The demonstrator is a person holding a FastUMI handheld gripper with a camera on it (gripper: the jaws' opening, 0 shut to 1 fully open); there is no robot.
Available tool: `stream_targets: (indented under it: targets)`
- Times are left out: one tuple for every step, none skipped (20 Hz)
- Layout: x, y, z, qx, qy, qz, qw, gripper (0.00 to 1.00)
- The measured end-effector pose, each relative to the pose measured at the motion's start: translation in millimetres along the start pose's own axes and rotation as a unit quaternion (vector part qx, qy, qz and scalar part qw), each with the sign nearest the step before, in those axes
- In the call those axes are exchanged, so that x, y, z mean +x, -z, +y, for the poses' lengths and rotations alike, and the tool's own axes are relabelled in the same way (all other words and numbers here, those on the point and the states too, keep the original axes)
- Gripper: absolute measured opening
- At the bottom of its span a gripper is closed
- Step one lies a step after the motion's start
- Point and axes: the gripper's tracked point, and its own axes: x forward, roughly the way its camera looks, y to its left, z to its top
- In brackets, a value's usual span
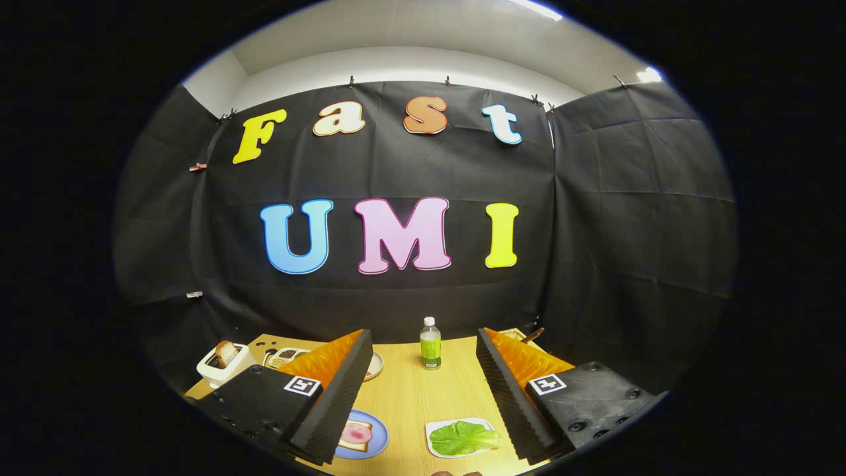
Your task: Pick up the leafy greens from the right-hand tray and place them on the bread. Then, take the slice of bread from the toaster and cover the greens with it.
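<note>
While the fingers (420,403) are being held wide apart and empty above the desk (410,396), nothing is being carried yet. The leafy greens (470,437) are lying on the right-hand tray (436,431), the bread (355,436) is waiting on its plate (378,441), and the slice (226,353) is sitting in the toaster (223,367).

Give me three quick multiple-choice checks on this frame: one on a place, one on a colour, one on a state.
1. Where are the leafy greens?
A. on the white tray between the fingers
B. in the toaster
C. on the blue plate

2. What colour is the round plate under the open-faced bread slice?
A. red
B. blue
C. black

3. How is the gripper?
A. shut on the greens
B. shut on the bottle
C. open, holding nothing

Answers: 1 A, greens lie on the white rectangular tray. 2 B, the rim shows blue. 3 C, fingers stand wide apart over the wooden table.
</note>
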Motion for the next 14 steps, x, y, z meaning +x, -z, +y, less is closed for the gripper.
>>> stream_targets:
  targets:
    - [0,0,3,0.000,-0.003,0.001,1.000,0.98]
    - [0,0,5,0.000,-0.004,0.000,1.000,0.98]
    - [0,-1,6,0.000,-0.005,-0.001,1.000,0.98]
    - [-1,-1,8,-0.001,-0.007,-0.002,1.000,0.98]
    - [-1,-1,8,-0.002,-0.008,-0.002,1.000,0.98]
    - [-1,1,9,-0.003,-0.010,0.000,1.000,0.98]
    - [-1,3,10,-0.004,-0.012,0.002,1.000,0.98]
    - [-1,4,9,-0.004,-0.011,0.003,1.000,0.98]
    - [-2,6,8,-0.003,-0.011,0.006,1.000,0.98]
    - [-1,9,8,-0.001,-0.013,0.009,1.000,0.98]
    - [0,11,9,0.002,-0.016,0.012,1.000,0.98]
    - [0,15,8,0.004,-0.018,0.017,1.000,0.98]
    - [1,20,7,0.006,-0.018,0.023,1.000,0.98]
    - [3,24,5,0.008,-0.017,0.029,0.999,0.98]
